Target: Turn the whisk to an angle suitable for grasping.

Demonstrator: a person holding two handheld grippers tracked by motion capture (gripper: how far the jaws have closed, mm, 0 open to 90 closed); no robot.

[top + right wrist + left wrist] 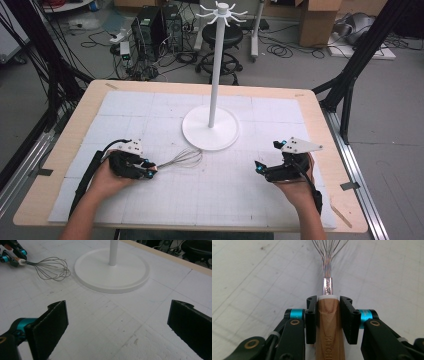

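Whisk (329, 322) handle clamped between left tool (329, 302) jaws; right tool (117, 322) wide, empty.

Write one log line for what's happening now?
left hand-held gripper: shut on whisk handle | right hand-held gripper: open, empty | whisk wires beside stand base

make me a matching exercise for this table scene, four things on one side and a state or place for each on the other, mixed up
Things:
1. whisk
2. left gripper
3. right gripper
4. white stand

States or places:
A. open, nothing between its fingers
B. upright on a round base at the table's middle
C. shut on a wooden handle
D. wire end lying on the mat beside the round base

Pairs: 1-D, 2-C, 3-A, 4-B
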